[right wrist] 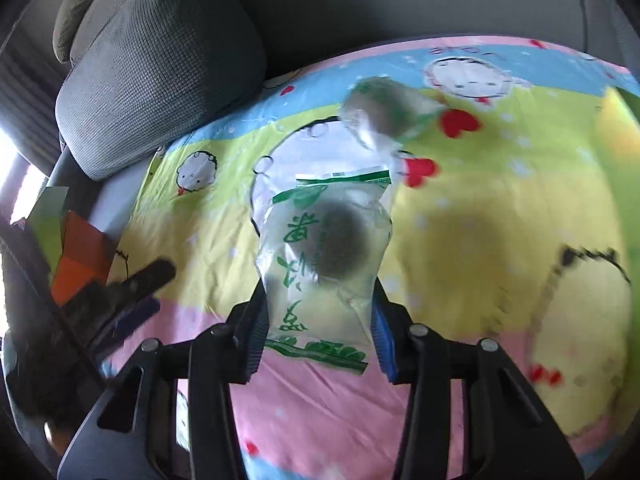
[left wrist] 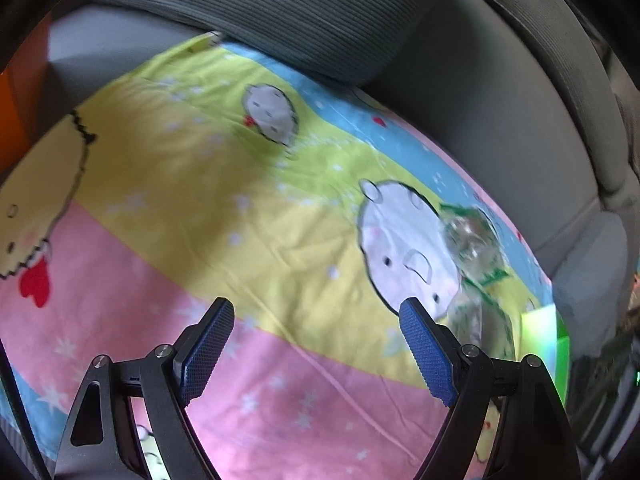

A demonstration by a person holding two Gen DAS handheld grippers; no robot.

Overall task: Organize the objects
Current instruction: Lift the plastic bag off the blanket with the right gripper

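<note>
My right gripper [right wrist: 320, 320] is shut on a clear plastic bag with green print [right wrist: 320, 248] and holds it above the colourful cartoon sheet [right wrist: 500, 208]. A second clear green-printed bag [right wrist: 384, 112] lies on the sheet beyond it. In the left wrist view both bags show at the right: one [left wrist: 472, 236] farther off, the other [left wrist: 476, 316] beside my right finger. My left gripper [left wrist: 316, 340] is open and empty over the pink and yellow part of the sheet [left wrist: 200, 184]. It also shows at the left of the right wrist view [right wrist: 136, 288].
A grey ribbed cushion [left wrist: 280, 12] rests against the grey sofa back [left wrist: 500, 100] behind the sheet; it also shows in the right wrist view [right wrist: 160, 64]. An orange and green box [right wrist: 76, 248] stands at the sheet's left edge. A green object [left wrist: 548, 340] lies at the right.
</note>
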